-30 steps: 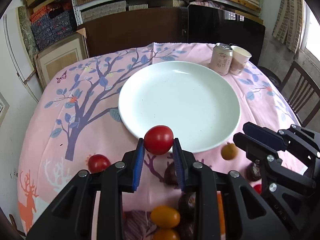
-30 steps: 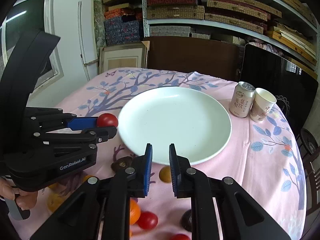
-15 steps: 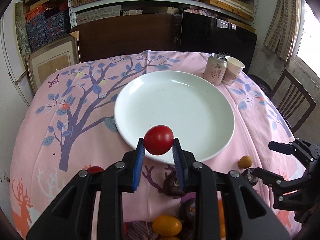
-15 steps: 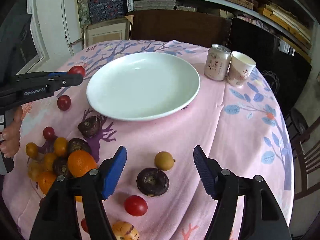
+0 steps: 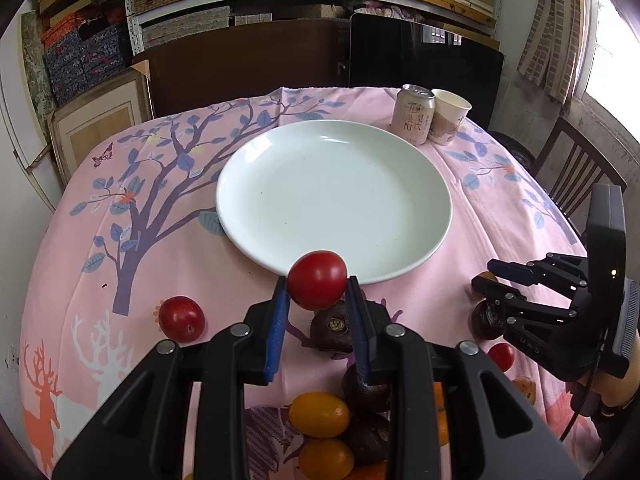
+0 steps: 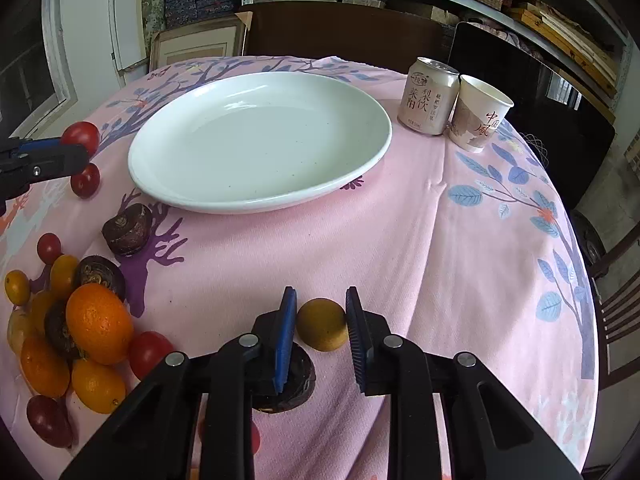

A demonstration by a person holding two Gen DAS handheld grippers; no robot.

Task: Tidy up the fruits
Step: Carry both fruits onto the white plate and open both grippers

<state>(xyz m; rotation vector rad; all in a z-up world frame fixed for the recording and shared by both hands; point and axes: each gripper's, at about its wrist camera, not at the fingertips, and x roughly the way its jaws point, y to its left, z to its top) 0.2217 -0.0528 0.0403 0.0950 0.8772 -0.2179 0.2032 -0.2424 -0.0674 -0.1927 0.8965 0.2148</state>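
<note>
My left gripper (image 5: 317,286) is shut on a red tomato (image 5: 317,285), held in the air just in front of the near rim of the white plate (image 5: 332,200). The right wrist view shows that tomato (image 6: 80,138) at the far left, beside the plate (image 6: 260,140). My right gripper (image 6: 321,302) is low over the pink tablecloth. Its jaws are closing on a small yellow-brown fruit (image 6: 322,326), and the blue pads touch both of its sides. A dark round fruit (image 6: 298,372) lies under the left finger.
A drink can (image 6: 428,100) and a paper cup (image 6: 478,118) stand behind the plate on the right. Oranges (image 6: 99,322), small yellow fruits, dark round fruits (image 6: 127,230) and red tomatoes (image 5: 182,318) lie at the near left. A wooden chair (image 5: 576,176) stands off the table's right edge.
The right gripper opened wide, dropped toward the table and closed around the yellow-brown fruit. The left gripper kept its hold on the tomato and drifted slightly.
</note>
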